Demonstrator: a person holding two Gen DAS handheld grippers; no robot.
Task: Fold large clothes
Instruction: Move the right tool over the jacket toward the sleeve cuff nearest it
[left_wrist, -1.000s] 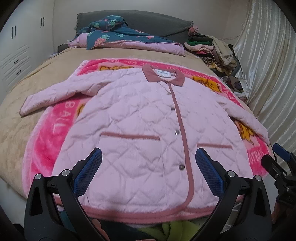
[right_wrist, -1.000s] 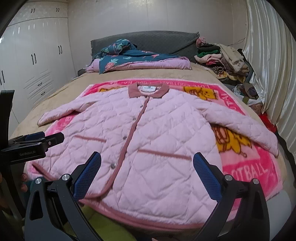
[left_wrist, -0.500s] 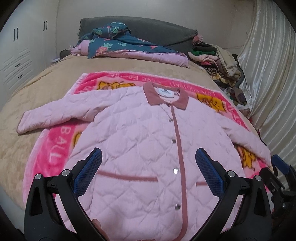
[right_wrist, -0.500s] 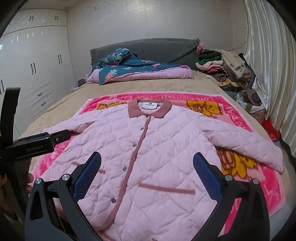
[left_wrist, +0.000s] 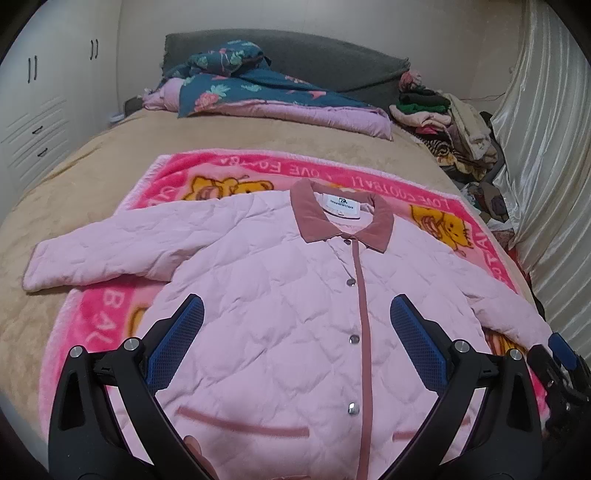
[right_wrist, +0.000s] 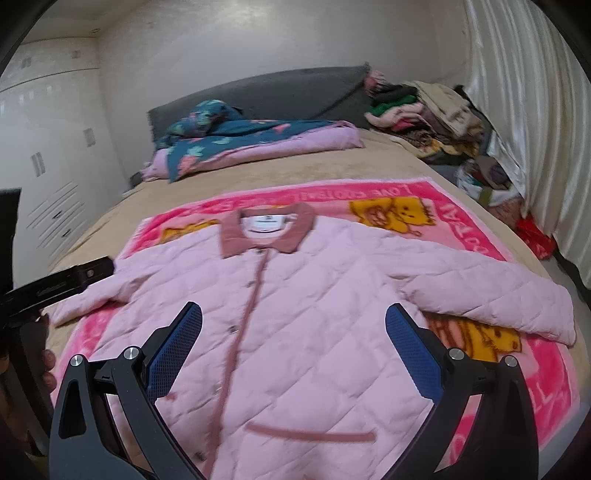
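Left black two-finger gripper with blue textured pads (left_wrist: 295, 325): jaws spread wide, nothing between them, both fingers level and pointing forward; a fingertip of the holding hand (left_wrist: 194, 448) shows at the lower edge between the finger arms, and the unit appears again at the left edge of the right wrist view as a dark bar (right_wrist: 55, 286) with fingers (right_wrist: 48, 365) of the person's hand curled on its handle. Right black two-finger gripper with blue textured pads (right_wrist: 293, 323): jaws likewise wide apart and empty, its tip visible low at the right edge of the left wrist view (left_wrist: 557, 365).
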